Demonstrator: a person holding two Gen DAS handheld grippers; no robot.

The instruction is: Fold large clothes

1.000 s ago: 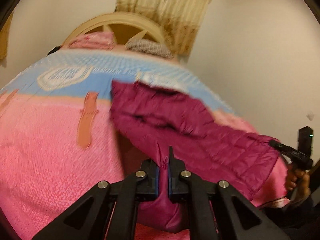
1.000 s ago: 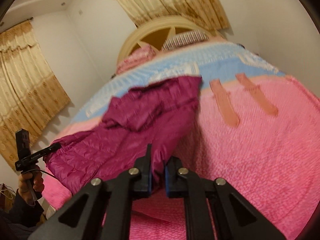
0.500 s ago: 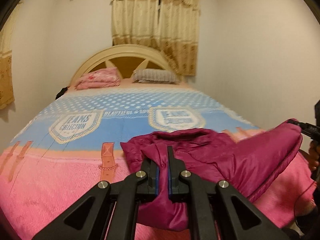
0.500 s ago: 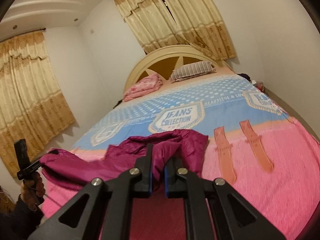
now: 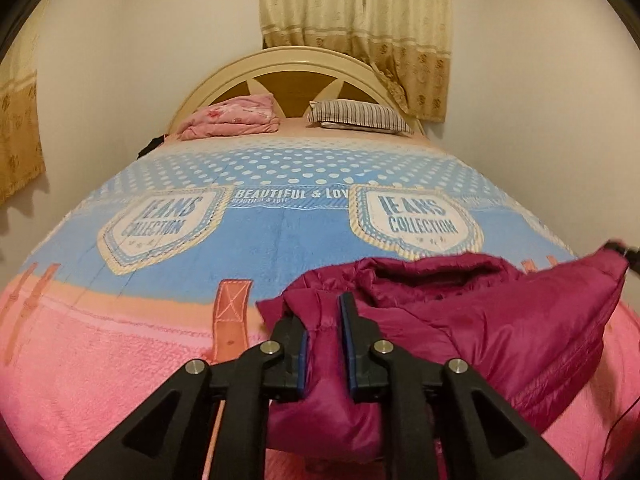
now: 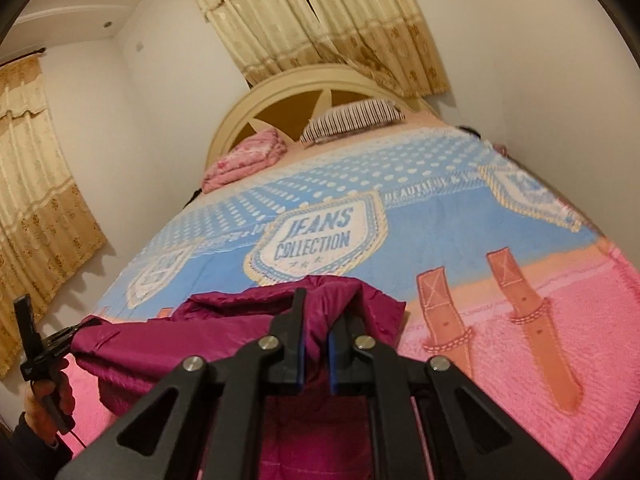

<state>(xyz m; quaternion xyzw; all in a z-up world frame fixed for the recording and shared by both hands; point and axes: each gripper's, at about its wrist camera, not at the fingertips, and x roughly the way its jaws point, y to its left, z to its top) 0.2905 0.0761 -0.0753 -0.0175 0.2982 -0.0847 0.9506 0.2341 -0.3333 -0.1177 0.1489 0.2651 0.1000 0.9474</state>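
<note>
Bedroom interior. A wide bed (image 5: 120, 360) fills the room, covered by a fleecy blanket, pink at the near end and blue with white dots and "JEANS COLLECTION" badges (image 5: 416, 218) farther up. An arched cream wooden headboard (image 5: 296, 68) stands against a plain off-white wall (image 5: 140, 60). A folded pink quilt (image 5: 236, 118) and a striped pillow (image 5: 360, 116) lie side by side at the head. Beige patterned curtains (image 5: 356, 24) hang behind the headboard; a second pair of curtains (image 6: 36, 184) covers the left wall. Lighting is warm and dim.
</note>
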